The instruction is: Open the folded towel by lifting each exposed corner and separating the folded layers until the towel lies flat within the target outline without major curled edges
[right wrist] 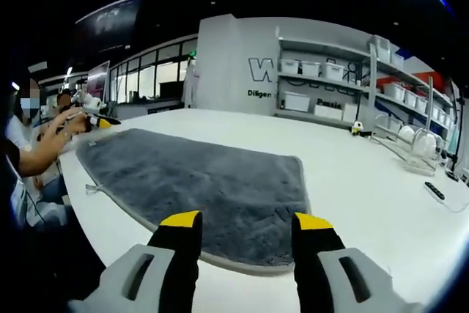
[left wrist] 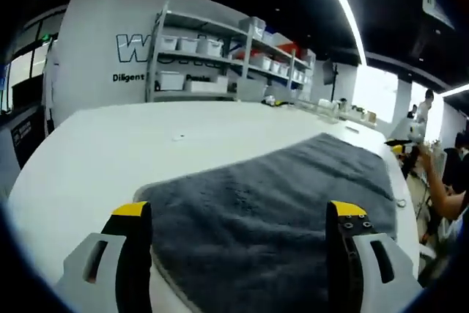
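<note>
In the left gripper view the left gripper [left wrist: 239, 229] stands at the bottom with its yellow-tipped jaws wide apart and nothing between them, poised over the near end of the grey towel [left wrist: 282, 207]. The towel lies spread flat on the white table [left wrist: 102, 152], its pile showing in one open layer, the pale hemmed edge running diagonally away toward the far right. A small loop tag sticks out at its right-hand edge.

In the right gripper view the right gripper [right wrist: 246, 231] also has its jaws apart and empty, hanging just above the near rounded edge of the towel [right wrist: 198, 181], which stretches away to the left across the table [right wrist: 366, 174]. No target outline can be made out on the tabletop.

Past the towel the table surface is bare and glossy white, with a dish rack [right wrist: 414, 144] and a dark remote-like object [right wrist: 434, 191] toward its right side. At the far left edge a person's hand [right wrist: 72, 122] holds something yellow-tipped (too small to identify).

Beyond stands a white wall with large lettering [left wrist: 135, 48] and metal shelving [left wrist: 220, 56] carrying white bins. The ceiling is dark, crossed by a bright light strip [left wrist: 341, 5], and there are windows [right wrist: 146, 78] on the far side.
</note>
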A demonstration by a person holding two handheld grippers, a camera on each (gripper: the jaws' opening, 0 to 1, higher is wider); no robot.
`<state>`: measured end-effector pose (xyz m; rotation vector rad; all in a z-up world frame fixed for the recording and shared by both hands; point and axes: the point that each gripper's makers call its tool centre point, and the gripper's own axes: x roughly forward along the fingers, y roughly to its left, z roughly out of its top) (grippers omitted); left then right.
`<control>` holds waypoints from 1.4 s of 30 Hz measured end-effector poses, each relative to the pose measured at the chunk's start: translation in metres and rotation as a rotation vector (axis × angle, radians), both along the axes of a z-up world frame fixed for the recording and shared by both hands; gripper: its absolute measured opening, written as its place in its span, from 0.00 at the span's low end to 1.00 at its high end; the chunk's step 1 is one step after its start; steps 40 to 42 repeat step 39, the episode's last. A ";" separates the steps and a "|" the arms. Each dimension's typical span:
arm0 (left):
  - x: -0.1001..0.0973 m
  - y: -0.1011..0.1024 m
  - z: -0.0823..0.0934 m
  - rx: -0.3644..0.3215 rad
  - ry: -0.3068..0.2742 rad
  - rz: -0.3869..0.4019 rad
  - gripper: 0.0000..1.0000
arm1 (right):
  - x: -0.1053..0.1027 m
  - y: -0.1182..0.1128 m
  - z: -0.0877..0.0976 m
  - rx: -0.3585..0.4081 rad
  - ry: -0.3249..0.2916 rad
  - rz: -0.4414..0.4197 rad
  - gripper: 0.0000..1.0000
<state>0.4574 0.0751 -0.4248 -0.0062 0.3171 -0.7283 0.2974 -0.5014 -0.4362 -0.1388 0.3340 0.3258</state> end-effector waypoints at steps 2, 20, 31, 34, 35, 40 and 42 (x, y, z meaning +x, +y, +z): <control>-0.016 0.001 0.006 0.004 -0.009 0.010 0.99 | 0.000 -0.003 -0.001 -0.011 0.008 0.008 0.59; -0.149 -0.005 -0.020 0.159 -0.013 -0.063 0.99 | -0.016 -0.026 -0.014 -0.006 0.044 0.025 0.99; -0.188 0.004 -0.046 0.163 0.040 -0.075 0.99 | -0.024 -0.035 -0.025 -0.036 0.100 0.026 0.99; -0.192 0.008 -0.046 0.146 0.042 -0.063 0.99 | -0.025 -0.033 -0.021 -0.028 0.087 0.034 0.99; -0.193 0.010 -0.047 0.152 0.041 -0.061 0.99 | -0.024 -0.032 -0.022 -0.031 0.088 0.034 0.99; -0.199 0.017 -0.046 0.159 0.043 -0.051 0.99 | -0.024 -0.030 -0.027 -0.051 0.108 0.046 0.99; -0.199 0.017 -0.046 0.159 0.043 -0.051 0.99 | -0.024 -0.030 -0.027 -0.051 0.108 0.046 0.99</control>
